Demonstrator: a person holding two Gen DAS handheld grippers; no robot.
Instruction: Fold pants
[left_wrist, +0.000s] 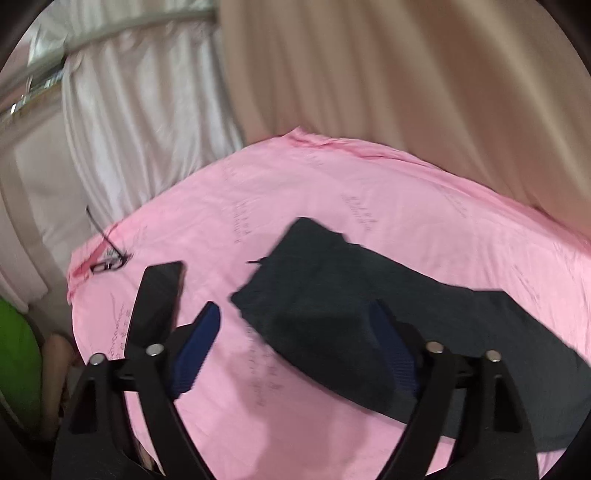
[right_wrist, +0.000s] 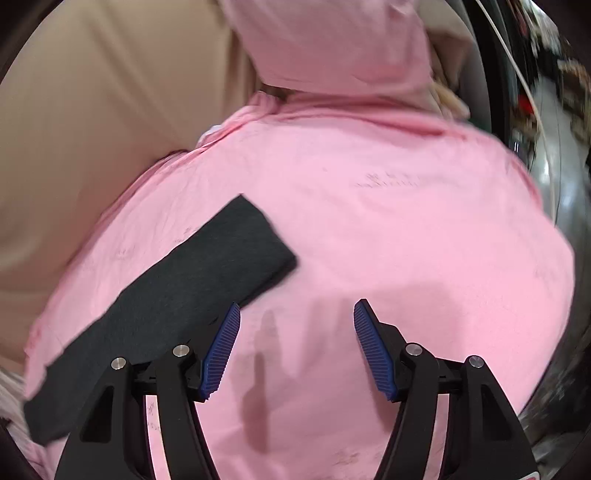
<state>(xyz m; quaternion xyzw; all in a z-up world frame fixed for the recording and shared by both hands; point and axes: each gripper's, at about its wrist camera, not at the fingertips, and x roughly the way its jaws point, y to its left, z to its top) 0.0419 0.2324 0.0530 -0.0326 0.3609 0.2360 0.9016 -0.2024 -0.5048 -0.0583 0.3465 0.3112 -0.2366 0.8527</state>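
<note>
Left wrist view: my left gripper (left_wrist: 295, 332) hangs wide open and empty, angled down over the dark pants (left_wrist: 332, 291) lying centre-right on the pink sheet (left_wrist: 332, 184). Its faint printed writing is too blurred to read. Glasses (left_wrist: 109, 260) lie at left.

Right wrist view: my right gripper (right_wrist: 297, 332) is open and empty; the pants (right_wrist: 184, 280) lie lower left.

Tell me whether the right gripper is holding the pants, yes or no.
No: the right gripper is open over bare pink sheet, the dark pants beside it.
</note>
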